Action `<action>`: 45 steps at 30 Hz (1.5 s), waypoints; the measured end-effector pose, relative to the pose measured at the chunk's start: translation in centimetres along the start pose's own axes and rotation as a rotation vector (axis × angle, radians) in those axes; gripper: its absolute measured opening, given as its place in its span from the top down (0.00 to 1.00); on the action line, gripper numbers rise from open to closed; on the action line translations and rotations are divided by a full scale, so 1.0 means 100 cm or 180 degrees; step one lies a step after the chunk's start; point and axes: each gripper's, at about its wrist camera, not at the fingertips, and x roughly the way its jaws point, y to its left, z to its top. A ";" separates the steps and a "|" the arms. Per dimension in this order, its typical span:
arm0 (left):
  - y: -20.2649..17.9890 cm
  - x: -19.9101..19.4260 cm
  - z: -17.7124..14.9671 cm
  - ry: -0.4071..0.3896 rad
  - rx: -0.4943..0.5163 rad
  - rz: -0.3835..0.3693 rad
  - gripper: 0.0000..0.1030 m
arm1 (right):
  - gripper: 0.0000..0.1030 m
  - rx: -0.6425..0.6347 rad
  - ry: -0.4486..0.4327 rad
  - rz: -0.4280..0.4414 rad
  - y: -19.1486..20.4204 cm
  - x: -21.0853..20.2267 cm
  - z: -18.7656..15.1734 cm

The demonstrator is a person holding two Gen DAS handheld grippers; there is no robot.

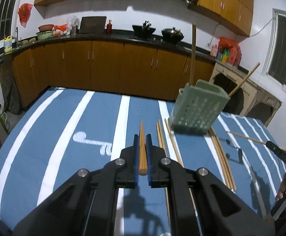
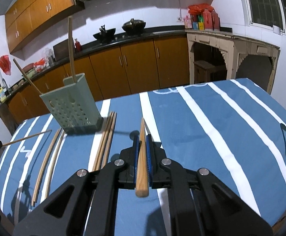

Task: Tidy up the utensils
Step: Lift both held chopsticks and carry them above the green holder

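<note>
1. The left gripper (image 1: 142, 137) grips a wooden chopstick (image 1: 142, 151) above the striped tablecloth (image 1: 64, 127).
2. The right gripper (image 2: 142, 139) clasps another chopstick (image 2: 142, 157).
3. Loose chopsticks (image 2: 105, 141) lie beside the green perforated holder (image 2: 74, 104).

Two black woks (image 2: 119, 30) sit on the dark counter (image 1: 103, 36) above orange cabinets (image 1: 107, 64), behind a blue striped tablecloth (image 2: 211, 129).

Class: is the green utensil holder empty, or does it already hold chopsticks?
Not empty: two chopsticks stick out of the green holder's top.
</note>
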 end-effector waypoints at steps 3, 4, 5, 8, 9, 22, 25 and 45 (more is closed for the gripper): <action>-0.001 -0.005 0.006 -0.0082 -0.0019 -0.0011 0.93 | 0.92 0.0004 -0.0065 0.0026 0.001 -0.003 0.004; -0.001 -0.006 0.009 -0.0108 -0.0026 -0.0014 0.93 | 0.92 0.0006 -0.0082 0.0034 0.002 -0.005 0.006; -0.001 -0.007 0.011 -0.0134 -0.0031 -0.0017 0.93 | 0.92 0.0007 -0.0096 0.0043 0.002 -0.006 0.007; -0.003 -0.010 0.017 -0.0201 -0.0032 -0.0019 0.93 | 0.92 0.0019 -0.0159 0.0079 0.003 -0.009 0.012; -0.004 -0.011 0.018 -0.0218 -0.0026 -0.0019 0.93 | 0.92 0.0022 -0.0175 0.0087 0.003 -0.010 0.013; -0.014 -0.023 0.040 -0.0399 0.0063 -0.0091 0.93 | 0.92 -0.0025 -0.0358 0.0219 0.014 -0.024 0.033; -0.015 -0.029 0.046 -0.0454 0.0091 -0.0095 0.93 | 0.92 -0.0027 -0.0420 0.0280 0.017 -0.030 0.042; -0.073 -0.064 0.128 -0.1131 0.0238 -0.0449 0.93 | 0.92 -0.0262 -0.1127 0.0975 0.088 -0.072 0.122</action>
